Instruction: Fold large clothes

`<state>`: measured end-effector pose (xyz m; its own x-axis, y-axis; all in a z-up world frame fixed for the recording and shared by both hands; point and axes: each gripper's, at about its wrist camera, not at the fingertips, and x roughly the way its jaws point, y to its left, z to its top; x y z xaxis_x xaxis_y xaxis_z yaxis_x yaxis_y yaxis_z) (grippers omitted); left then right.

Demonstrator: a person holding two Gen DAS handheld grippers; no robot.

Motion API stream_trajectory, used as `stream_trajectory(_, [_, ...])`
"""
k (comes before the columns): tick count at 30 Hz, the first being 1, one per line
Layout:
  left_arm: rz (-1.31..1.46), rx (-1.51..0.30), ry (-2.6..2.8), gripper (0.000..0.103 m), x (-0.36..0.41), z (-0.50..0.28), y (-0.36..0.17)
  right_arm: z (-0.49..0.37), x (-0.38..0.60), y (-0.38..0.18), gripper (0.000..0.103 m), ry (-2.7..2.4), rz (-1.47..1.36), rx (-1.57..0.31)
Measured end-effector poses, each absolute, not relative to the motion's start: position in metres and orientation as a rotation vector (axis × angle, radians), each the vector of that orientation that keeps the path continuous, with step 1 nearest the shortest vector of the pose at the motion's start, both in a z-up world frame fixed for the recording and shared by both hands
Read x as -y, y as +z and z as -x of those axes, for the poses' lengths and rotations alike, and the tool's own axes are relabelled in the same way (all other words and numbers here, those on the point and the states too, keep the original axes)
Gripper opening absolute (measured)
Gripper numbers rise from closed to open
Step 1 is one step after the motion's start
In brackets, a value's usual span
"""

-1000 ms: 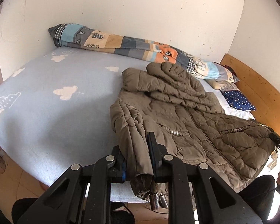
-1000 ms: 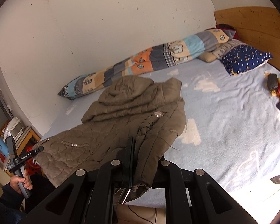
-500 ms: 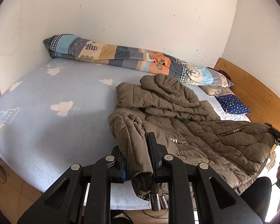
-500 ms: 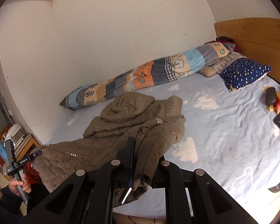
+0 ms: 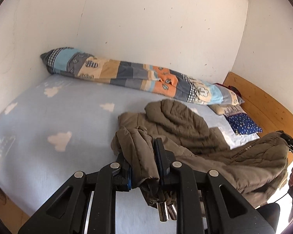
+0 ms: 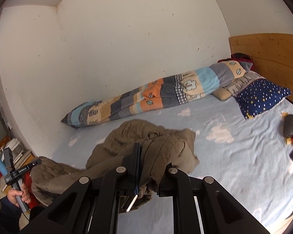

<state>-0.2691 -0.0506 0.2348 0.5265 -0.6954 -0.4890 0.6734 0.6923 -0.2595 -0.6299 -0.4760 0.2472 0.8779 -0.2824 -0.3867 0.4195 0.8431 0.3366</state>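
1 jacket point(image 5: 187, 134), olive quilted; hood end lies on bed point(image 5: 54, 117) at frame centre, hem end raised off the near edge. Left tool point(image 5: 143, 162) clamped nearly shut on a bunched hem corner; right tool point(image 6: 150, 167) likewise pinches the other corner, fabric filling the gap.

Risks (est.): thick slick padding may creep out of the narrow pinch w/ any hard pull → corner drops. Uneven lift betw. tools → crooked fold. Dangling metal cord ends point(image 5: 166, 211) could snag on the mattress edge.

Count: 2 tools, 1 jacket, 1 patchwork duvet roll point(image 5: 134, 79) upper centre along wall, 1 starry navy pillow point(image 6: 262, 96) upper right, plus ≥1 more pillow behind it, partly hidden.
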Motion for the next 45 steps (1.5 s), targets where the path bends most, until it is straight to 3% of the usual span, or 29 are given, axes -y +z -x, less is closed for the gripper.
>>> stream_trajectory(13, [0.035, -0.594, -0.747, 0.019, 0.169, 0.150, 0.246, 0.488, 0.565, 0.256, 0.012, -0.459, -0.373, -0.381])
stream_trajectory(26, [-0.013, -0.749, -0.564, 0.022, 0.273, 0.037, 0.141, 0.369, 0.665, 0.140, 0.012, -0.585, -0.447, -0.539])
stream_trajectory(32, [-0.006, -0.785, -0.551, 0.025, 0.291, 0.020, 0.120, 0.346, 0.694, 0.082, 0.013, -0.633, -0.538, -0.625])
stream_trajectory(37, [-0.004, -0.791, -0.545, 0.026, 0.294, 0.022, 0.121, 0.352, 0.705, 0.074, 0.017, -0.605, -0.643, -0.618])
stream_trajectory(42, [0.105, -0.785, -0.572, 0.039, 0.277, 0.023, 0.151, 0.376, 0.703, 0.110, 0.027, -0.561, -0.733, -0.529])
stream_trajectory(43, [0.137, -0.765, -0.567, 0.050, 0.271, 0.025, 0.159, 0.380, 0.699, 0.120, 0.030, -0.557, -0.729, -0.506])
stream_trajectory(44, [0.153, -0.730, -0.547, 0.070, 0.265, 0.028, 0.168, 0.385, 0.693, 0.132, 0.031, -0.553, -0.718, -0.484])
stream_trajectory(45, [0.164, -0.683, -0.521, 0.077, 0.259, 0.033, 0.177, 0.388, 0.686, 0.144, 0.034, -0.553, -0.695, -0.465])
